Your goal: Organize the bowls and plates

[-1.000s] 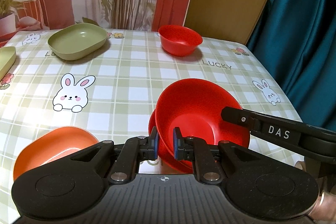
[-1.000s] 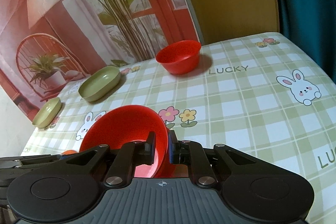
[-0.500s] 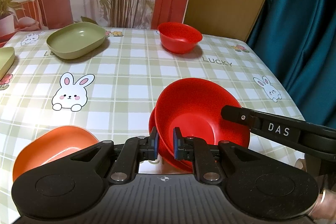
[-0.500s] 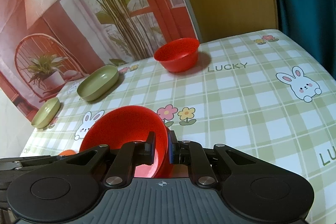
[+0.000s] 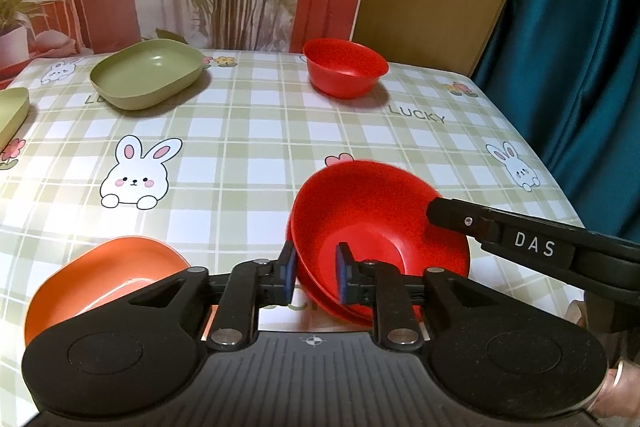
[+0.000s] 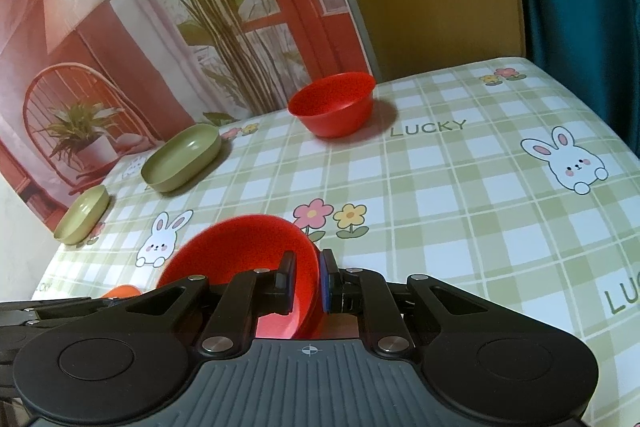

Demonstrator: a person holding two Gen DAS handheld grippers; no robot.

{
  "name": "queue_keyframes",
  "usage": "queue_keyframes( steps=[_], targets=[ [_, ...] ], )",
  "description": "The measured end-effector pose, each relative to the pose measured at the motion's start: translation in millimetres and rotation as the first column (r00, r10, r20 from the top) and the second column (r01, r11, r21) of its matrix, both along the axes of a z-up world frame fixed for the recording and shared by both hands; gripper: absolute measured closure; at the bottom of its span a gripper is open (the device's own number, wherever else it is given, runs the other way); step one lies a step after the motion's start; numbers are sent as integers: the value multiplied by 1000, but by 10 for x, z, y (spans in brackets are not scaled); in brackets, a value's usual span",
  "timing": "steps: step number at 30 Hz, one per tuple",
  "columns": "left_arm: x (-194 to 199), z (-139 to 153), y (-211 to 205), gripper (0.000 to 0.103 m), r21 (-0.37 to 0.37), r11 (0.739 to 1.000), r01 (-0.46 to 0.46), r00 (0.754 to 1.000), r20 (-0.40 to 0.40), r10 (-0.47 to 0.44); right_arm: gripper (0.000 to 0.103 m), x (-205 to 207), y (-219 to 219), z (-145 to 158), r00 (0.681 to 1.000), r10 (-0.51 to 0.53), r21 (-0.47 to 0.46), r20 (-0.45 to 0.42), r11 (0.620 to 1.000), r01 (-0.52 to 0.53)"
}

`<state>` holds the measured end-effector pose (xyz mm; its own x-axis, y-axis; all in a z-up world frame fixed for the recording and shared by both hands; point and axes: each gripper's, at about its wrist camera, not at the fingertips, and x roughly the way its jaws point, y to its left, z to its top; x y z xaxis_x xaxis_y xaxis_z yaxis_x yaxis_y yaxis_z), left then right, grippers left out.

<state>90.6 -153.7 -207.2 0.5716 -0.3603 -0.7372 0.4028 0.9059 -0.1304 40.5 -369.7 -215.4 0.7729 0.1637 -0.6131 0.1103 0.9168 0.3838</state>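
Green-checked tablecloth [image 5: 248,131] is covered by six dishes. Two nested red bowls [image 5: 372,227], tilted, mouths facing away from the grippers, are set nearest. Beyond them: one red bowl [image 5: 344,71], two green dishes [image 5: 148,73], one orange dish [image 5: 100,271]. The rim is straddled by the opening left gripper [image 5: 316,277], pads apart from it, and pinched by the right gripper [image 6: 306,281].

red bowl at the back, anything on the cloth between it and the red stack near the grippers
Nothing visible does. Between the far red bowl and the stacked red bowls there is only bare checked tablecloth. The green dish sits off to the left, and the orange plate is beside the stack, out of that line.
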Motion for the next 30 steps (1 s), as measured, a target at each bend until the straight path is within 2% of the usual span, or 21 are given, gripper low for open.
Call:
queue_keyframes(
  steps=[15, 20, 30],
  targets=[
    [-16, 92, 45, 77, -12, 1000, -12, 999, 32, 12, 90, -20, -43, 57, 1000, -6, -6, 14, 1000, 6],
    [-17, 331, 154, 77, -46, 998, -38, 995, 88, 42, 90, -59, -108, 236, 999, -23, -19, 49, 1000, 24],
    [-57, 907, 394, 77, -149, 985, -83, 971, 210, 113, 90, -101, -349, 708, 987, -71, -49, 143, 996, 79]
  ],
)
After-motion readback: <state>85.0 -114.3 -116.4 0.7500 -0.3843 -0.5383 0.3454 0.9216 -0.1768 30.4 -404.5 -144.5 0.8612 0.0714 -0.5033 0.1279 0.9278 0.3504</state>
